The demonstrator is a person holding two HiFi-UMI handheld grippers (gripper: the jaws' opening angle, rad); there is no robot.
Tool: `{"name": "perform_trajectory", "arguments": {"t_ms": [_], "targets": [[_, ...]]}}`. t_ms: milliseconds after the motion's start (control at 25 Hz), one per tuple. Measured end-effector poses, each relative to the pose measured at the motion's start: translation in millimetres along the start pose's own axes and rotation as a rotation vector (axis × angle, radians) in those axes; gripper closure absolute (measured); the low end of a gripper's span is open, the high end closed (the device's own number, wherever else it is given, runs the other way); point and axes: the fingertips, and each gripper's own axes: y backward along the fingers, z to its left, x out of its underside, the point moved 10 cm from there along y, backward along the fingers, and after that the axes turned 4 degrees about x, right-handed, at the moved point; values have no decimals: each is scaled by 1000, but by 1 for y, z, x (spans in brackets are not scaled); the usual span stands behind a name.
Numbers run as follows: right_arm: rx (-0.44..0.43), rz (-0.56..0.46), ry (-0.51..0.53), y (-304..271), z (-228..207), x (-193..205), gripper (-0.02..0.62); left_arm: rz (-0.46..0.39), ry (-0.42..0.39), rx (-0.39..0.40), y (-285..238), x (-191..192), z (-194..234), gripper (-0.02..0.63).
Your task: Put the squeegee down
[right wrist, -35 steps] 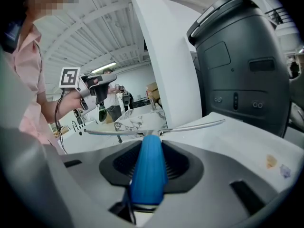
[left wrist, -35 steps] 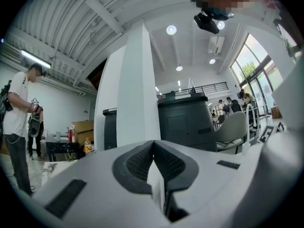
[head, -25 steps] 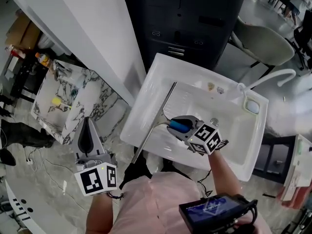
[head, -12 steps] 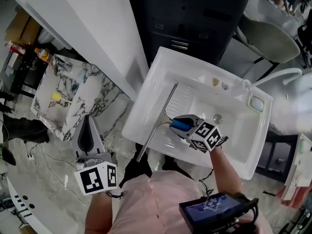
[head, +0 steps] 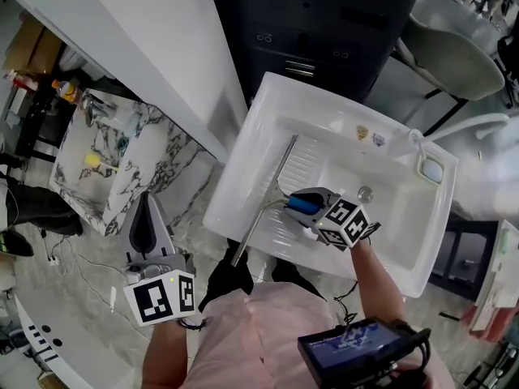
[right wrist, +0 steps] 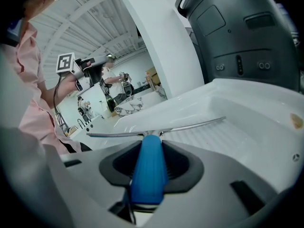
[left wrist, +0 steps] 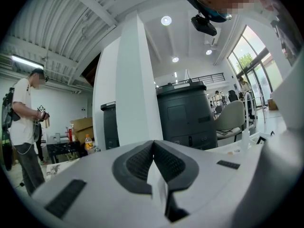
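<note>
Squeegee (head: pixel 265 198): we grip its blue handle (right wrist: pixel 148 167) with our right gripper (head: pixel 302 205), jaws clamped on it, over the near-left part of the white sink (head: pixel 243 160). Its long metal blade runs above the ribbed drainboard (head: pixel 308 164), its near end jutting past the sink's front rim; we cannot tell whether it touches. Our left gripper (head: pixel 147 205) hangs outside the sink, jaws pressed together on nothing. Farther in the basin we see the drain (head: pixel 365 191) and two small bits (head: pixel 362 132) by the back rim.
</note>
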Motion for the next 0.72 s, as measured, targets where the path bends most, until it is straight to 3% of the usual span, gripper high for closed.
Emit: {"name": "perform_trajectory", "arguments": {"t_ms": [720], "targets": [[11, 34, 8, -17, -7, -4, 462, 24, 6, 18, -18, 5, -1, 597]]}}
